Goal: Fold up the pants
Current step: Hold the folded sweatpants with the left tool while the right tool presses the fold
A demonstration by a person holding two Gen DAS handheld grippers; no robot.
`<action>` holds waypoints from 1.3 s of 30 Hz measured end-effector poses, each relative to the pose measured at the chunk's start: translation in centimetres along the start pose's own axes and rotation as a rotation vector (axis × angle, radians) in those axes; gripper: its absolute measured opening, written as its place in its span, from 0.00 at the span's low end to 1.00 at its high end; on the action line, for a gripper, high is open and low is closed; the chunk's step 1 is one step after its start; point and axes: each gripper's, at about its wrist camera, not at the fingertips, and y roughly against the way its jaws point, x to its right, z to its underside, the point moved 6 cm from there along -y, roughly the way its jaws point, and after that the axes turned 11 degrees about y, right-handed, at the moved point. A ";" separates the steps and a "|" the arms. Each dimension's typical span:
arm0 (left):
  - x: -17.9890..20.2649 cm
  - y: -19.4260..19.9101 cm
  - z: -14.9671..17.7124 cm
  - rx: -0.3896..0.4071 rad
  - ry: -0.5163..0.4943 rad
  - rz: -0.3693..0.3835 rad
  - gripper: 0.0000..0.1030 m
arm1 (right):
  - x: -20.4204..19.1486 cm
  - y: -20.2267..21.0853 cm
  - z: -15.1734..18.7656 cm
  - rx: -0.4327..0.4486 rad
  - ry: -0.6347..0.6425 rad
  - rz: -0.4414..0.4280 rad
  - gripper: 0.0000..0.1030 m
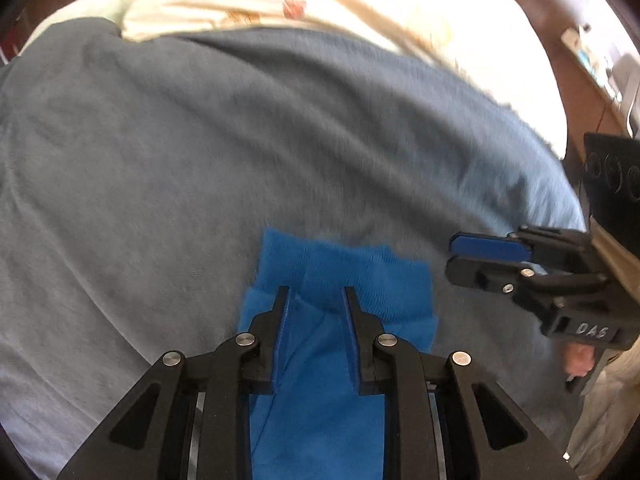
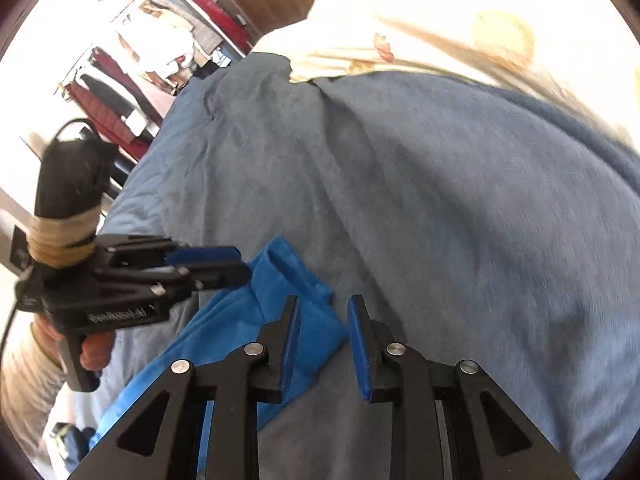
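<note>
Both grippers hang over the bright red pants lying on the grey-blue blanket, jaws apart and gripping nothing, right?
Not quite: the pants are bright blue, as the left wrist view shows. The rest holds: left gripper and right gripper hang over them on the grey-blue blanket, jaws apart, gripping nothing.

The pants [image 1: 320, 360] are bright blue, of a soft knit-looking cloth, and lie on a grey-blue bed cover at the bottom centre of the left wrist view. Their far end is turned over into a thicker, layered band with a fairly straight edge. In the right wrist view they [image 2: 236, 332] run from lower left toward the centre, creased; motion blur hides finer detail.
</note>
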 end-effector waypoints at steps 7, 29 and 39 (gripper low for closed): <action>-0.6 -1.2 0.1 -0.012 0.039 0.005 0.28 | 0.8 -2.3 2.3 -0.086 -0.100 -0.063 0.25; -1.7 3.0 2.5 0.141 0.187 -0.011 0.13 | -1.1 -1.6 -0.3 0.025 -0.080 -0.081 0.08; -4.8 -1.0 1.0 0.075 0.225 -0.033 0.13 | 0.5 -4.8 -2.0 0.004 -0.083 -0.010 0.03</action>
